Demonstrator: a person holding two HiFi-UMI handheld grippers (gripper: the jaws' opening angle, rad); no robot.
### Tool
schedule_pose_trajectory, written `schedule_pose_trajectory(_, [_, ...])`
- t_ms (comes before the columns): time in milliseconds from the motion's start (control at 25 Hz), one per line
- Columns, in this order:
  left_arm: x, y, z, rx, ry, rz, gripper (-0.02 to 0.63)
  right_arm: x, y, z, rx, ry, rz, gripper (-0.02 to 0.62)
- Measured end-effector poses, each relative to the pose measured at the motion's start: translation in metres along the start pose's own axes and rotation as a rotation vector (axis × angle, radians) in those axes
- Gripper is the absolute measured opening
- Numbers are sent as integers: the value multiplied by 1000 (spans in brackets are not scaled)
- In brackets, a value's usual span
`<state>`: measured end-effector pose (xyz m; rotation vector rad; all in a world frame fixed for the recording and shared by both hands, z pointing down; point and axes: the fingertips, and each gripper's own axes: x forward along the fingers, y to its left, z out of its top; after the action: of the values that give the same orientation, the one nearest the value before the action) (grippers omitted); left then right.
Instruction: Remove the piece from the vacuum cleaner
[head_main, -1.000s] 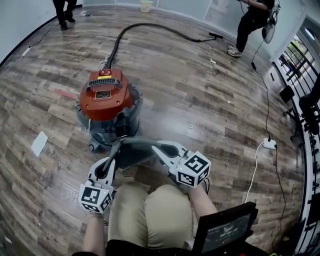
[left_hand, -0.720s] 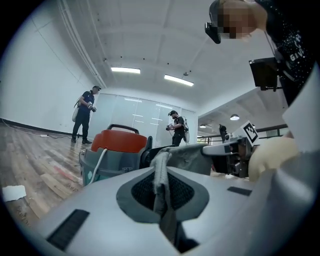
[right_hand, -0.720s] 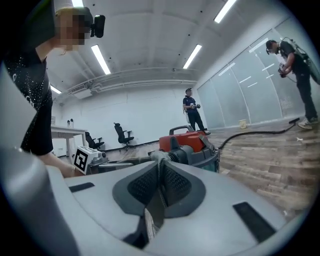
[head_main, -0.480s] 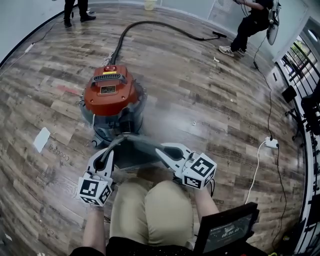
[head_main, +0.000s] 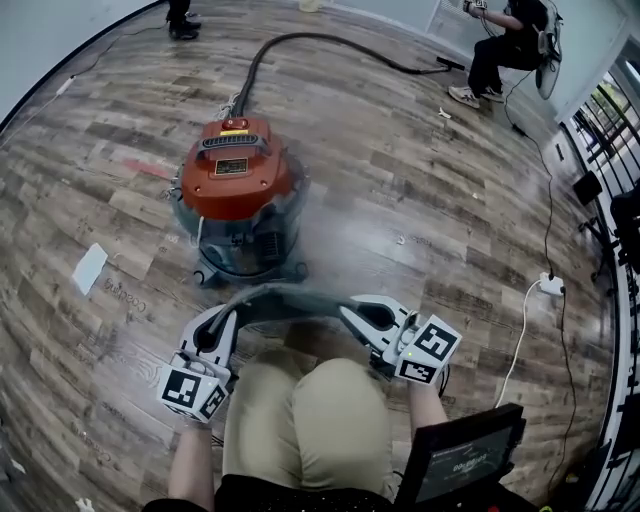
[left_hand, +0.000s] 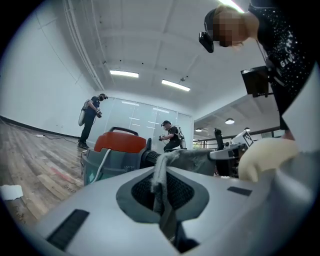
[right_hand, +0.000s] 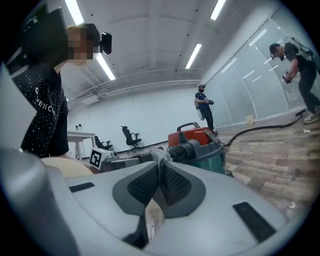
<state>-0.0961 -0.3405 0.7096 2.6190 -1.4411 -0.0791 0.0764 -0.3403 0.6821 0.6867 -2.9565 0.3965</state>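
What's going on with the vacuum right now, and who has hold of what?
A person is working with a gripper in each hand. The left gripper and the right gripper are each shut on one end of a grey piece that looks like cloth and stretches between them. It hangs just in front of the orange-lidded vacuum cleaner on the wood floor. Whether it is fully free of the machine can't be told. The black hose trails away behind.

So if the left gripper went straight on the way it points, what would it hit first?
The left gripper has its jaws shut on the grey piece; past that it would probably reach the vacuum, though depth is unclear.
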Motion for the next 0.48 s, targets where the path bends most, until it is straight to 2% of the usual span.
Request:
schedule_pose_trajectory(240, [6, 2, -14, 34, 39, -4, 18, 4, -18, -18, 36, 12, -42, 21])
schedule_pose_trajectory(480, [10, 20, -54, -27, 100, -16, 20, 19, -31, -65, 96, 77, -56, 21])
